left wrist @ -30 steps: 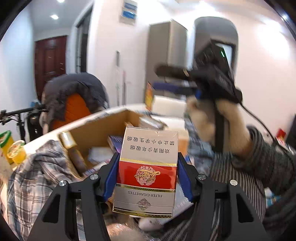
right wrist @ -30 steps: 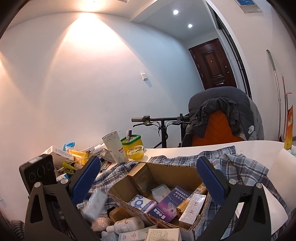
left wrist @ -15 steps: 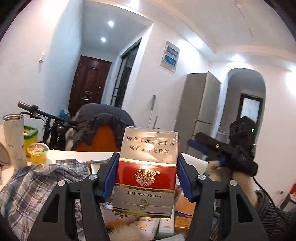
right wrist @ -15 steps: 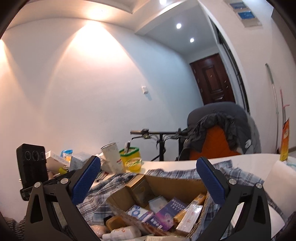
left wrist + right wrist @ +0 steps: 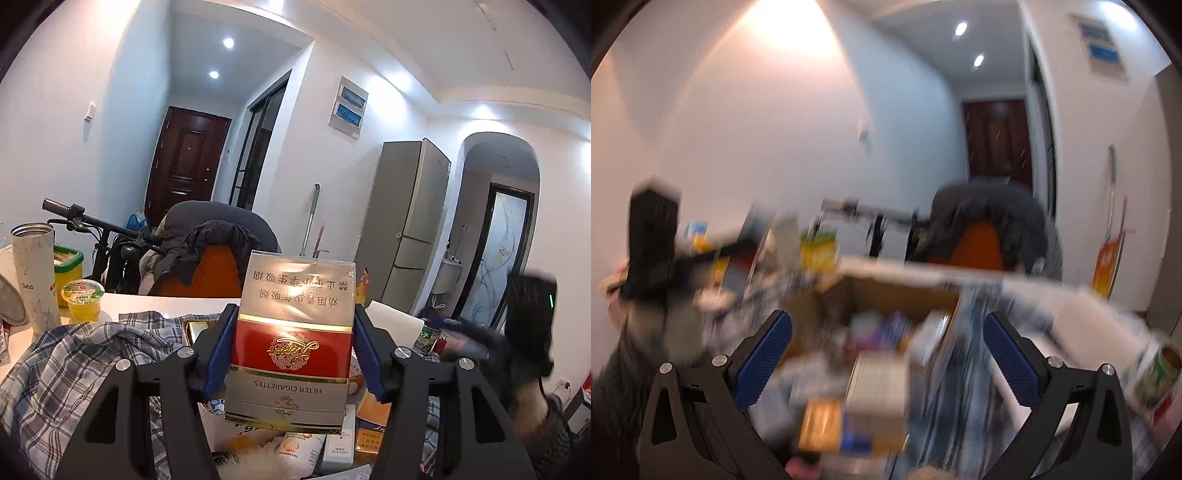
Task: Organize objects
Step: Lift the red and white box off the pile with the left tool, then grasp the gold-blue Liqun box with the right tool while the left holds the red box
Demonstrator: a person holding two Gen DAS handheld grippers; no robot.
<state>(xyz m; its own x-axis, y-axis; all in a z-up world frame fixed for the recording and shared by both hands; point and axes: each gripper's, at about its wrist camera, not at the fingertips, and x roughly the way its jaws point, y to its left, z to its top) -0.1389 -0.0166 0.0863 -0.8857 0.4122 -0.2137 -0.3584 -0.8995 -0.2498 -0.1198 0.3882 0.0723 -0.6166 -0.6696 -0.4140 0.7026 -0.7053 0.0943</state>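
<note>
Red, silver and gold, the cigarette pack [image 5: 291,343] stands clamped between the blue pads of the left gripper [image 5: 293,345], held upside down above the clutter so that "FILTER CIGARETTES" and a line of Chinese characters read inverted. To its left a marbled tumbler [image 5: 33,273] marked "Debo" stands on the white table [image 5: 155,303] beside a yellow jelly cup [image 5: 82,300] and a crumpled plaid shirt [image 5: 74,354]. In the right wrist view (badly blurred) the right gripper [image 5: 886,350] spreads its jaws wide with nothing between them, above a cardboard box [image 5: 897,295] of small packages, with a dark wooden door [image 5: 997,136] far behind.
</note>
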